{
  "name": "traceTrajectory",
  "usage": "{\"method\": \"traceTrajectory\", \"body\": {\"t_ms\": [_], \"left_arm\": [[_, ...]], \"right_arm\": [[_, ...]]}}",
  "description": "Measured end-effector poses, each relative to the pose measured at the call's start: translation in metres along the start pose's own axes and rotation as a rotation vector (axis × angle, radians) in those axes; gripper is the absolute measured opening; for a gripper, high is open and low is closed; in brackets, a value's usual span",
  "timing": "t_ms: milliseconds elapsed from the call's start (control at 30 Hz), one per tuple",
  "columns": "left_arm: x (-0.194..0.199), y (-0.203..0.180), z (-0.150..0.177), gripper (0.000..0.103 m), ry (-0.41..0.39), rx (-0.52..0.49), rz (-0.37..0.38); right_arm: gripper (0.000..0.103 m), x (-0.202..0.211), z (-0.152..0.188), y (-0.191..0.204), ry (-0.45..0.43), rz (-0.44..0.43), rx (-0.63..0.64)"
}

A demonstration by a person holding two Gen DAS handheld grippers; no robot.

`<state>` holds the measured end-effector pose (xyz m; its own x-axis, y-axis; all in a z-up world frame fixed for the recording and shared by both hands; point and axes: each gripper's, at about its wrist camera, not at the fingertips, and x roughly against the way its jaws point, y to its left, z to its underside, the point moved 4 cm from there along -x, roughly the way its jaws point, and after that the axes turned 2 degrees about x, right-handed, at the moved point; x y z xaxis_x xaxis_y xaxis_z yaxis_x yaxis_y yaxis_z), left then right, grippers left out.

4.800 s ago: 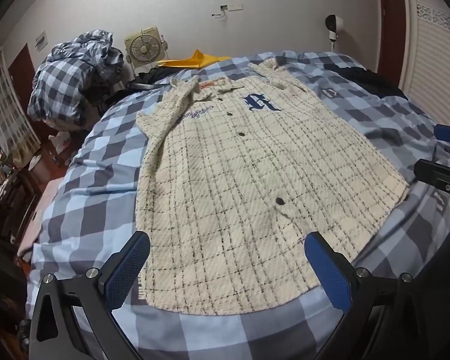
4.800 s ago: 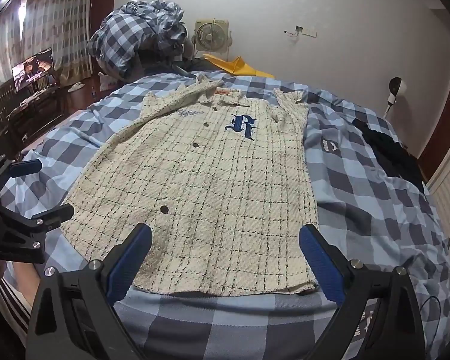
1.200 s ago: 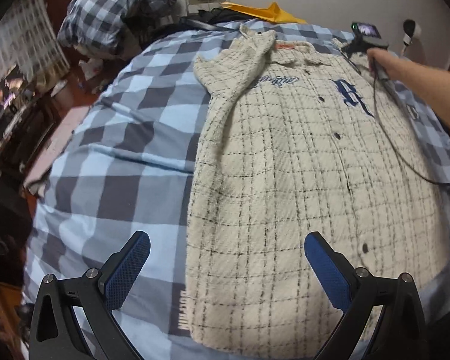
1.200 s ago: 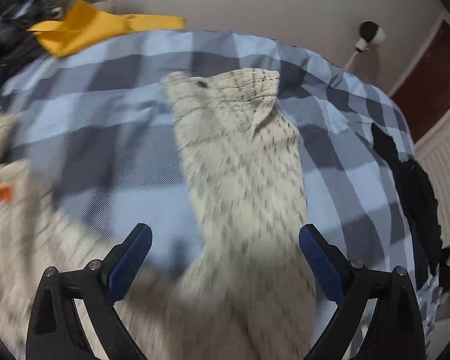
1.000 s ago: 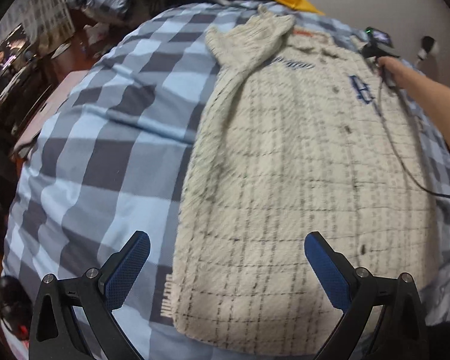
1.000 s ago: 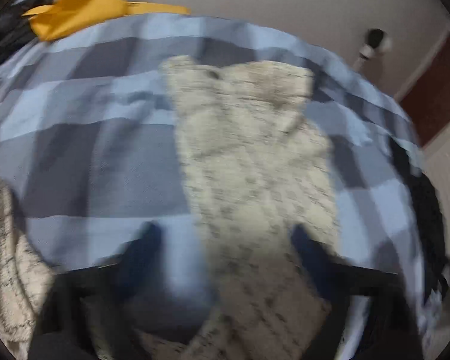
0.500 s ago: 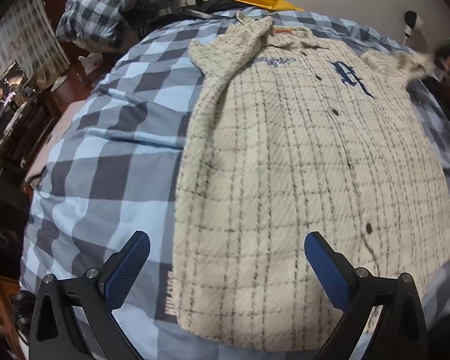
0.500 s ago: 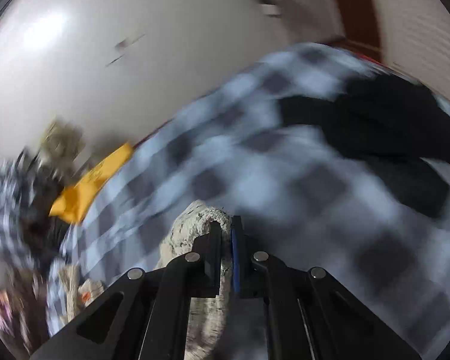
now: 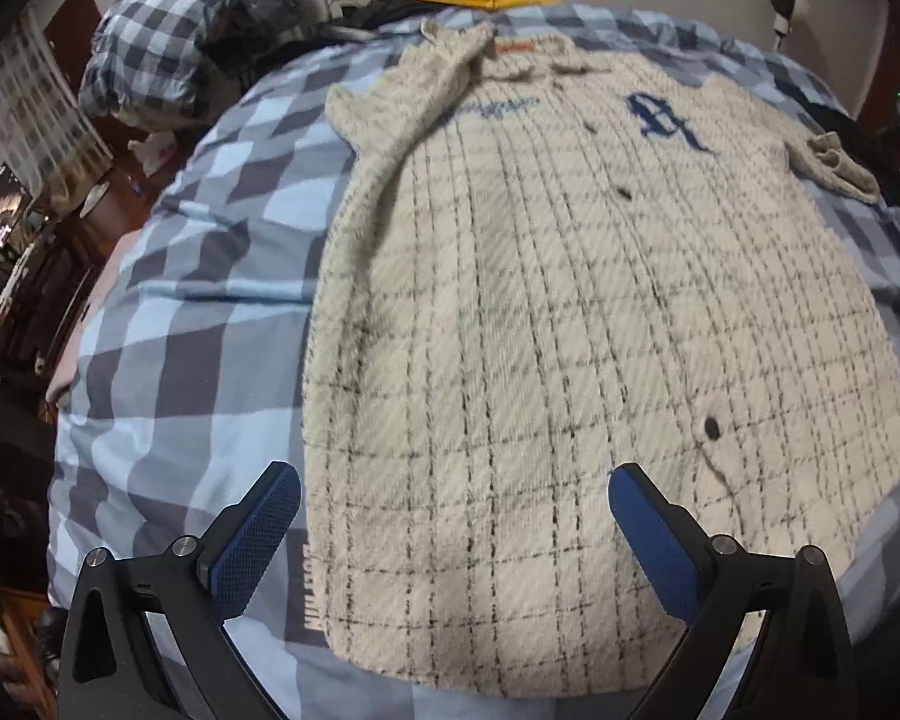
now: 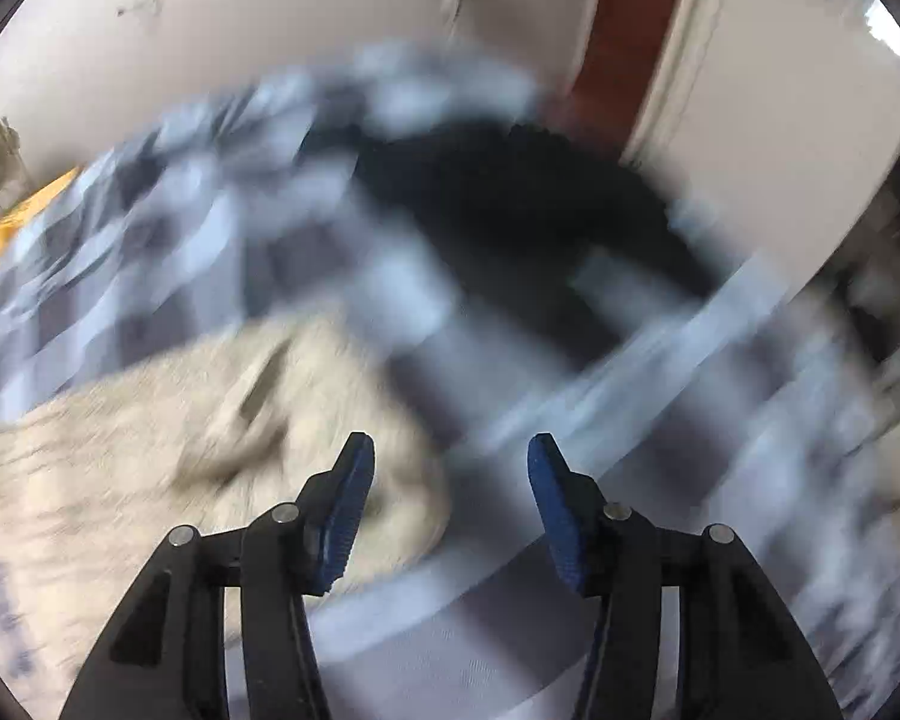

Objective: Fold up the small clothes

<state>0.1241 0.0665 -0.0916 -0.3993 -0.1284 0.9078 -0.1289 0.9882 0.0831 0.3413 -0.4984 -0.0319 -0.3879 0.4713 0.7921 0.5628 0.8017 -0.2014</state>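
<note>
Cream plaid shirt (image 9: 570, 300) lies front-up and buttoned on the checked bedspread (image 9: 210, 312), its hem just ahead of the left gripper (image 9: 450, 531) and its collar far from it. The sleeve (image 9: 837, 165) on the right side is tucked in over the chest, ahead and to the right of the left gripper; the other sleeve (image 9: 402, 108) lies along the shirt's left edge, ahead and slightly left. The left gripper hangs above the hem with its jaws spread wide, holding nothing. The right gripper (image 10: 447, 498) has its jaws parted about halfway and empty; the folded sleeve (image 10: 258, 420) appears to lie just ahead-left of its tips, though heavy blur makes this uncertain. A dark garment (image 10: 510, 192) lies farther ahead of it.

Step in hand, as judged: folding the sleeves inward. To do it well, take the remaining sleeve near its cuff, carry it straight across the chest, lay it flat without bunching, and keep the side edges parallel before folding the hem upward.
</note>
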Motion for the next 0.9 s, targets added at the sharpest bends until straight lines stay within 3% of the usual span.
{"method": "traceTrajectory", "body": {"t_ms": [33, 100, 133, 200, 267, 333, 400, 500, 567, 600, 733, 833, 900], "left_arm": [[-0.001, -0.001, 0.000, 0.103, 0.004, 0.003, 0.002], [-0.001, -0.003, -0.001, 0.103, -0.002, 0.004, 0.006], [0.000, -0.003, -0.002, 0.103, -0.010, 0.000, 0.006], [0.002, -0.006, -0.003, 0.103, -0.022, -0.016, 0.001], [0.003, -0.009, -0.005, 0.103, -0.031, -0.028, -0.004], [0.002, -0.011, -0.004, 0.103, -0.029, -0.036, -0.008], [0.000, -0.011, -0.002, 0.103, -0.018, -0.043, -0.018], [-0.002, -0.009, 0.000, 0.103, -0.011, -0.042, -0.024], [-0.002, -0.010, 0.000, 0.103, -0.012, -0.048, -0.024], [-0.001, -0.011, 0.000, 0.103, -0.017, -0.050, -0.025], [0.004, -0.014, -0.001, 0.103, -0.037, -0.067, -0.026], [0.011, -0.013, -0.003, 0.103, -0.064, -0.068, -0.031], [0.017, -0.011, -0.006, 0.103, -0.086, -0.059, -0.032]], "right_arm": [[0.058, 0.006, -0.010, -0.010, -0.029, 0.098, -0.038], [0.058, 0.007, -0.017, -0.041, -0.033, 0.128, -0.126], [0.058, 0.007, -0.019, -0.048, -0.030, 0.094, -0.174], [0.058, -0.003, -0.008, -0.033, 0.064, -0.120, -0.153], [0.058, -0.014, 0.011, 0.021, 0.256, -0.410, -0.062], [0.058, -0.010, 0.030, 0.062, 0.311, -0.517, 0.024], [0.058, -0.012, 0.043, 0.097, 0.315, -0.475, 0.136], [0.055, -0.025, 0.047, 0.131, 0.301, -0.289, 0.294], [0.012, -0.024, 0.042, 0.132, 0.269, -0.249, 0.267], [0.006, -0.021, 0.038, 0.127, 0.255, -0.249, 0.230], [0.004, 0.000, 0.010, 0.103, 0.198, -0.312, 0.146], [0.004, 0.045, -0.020, 0.077, 0.147, -0.501, -0.037], [0.004, 0.078, -0.035, 0.067, 0.130, -0.578, -0.072]]}}
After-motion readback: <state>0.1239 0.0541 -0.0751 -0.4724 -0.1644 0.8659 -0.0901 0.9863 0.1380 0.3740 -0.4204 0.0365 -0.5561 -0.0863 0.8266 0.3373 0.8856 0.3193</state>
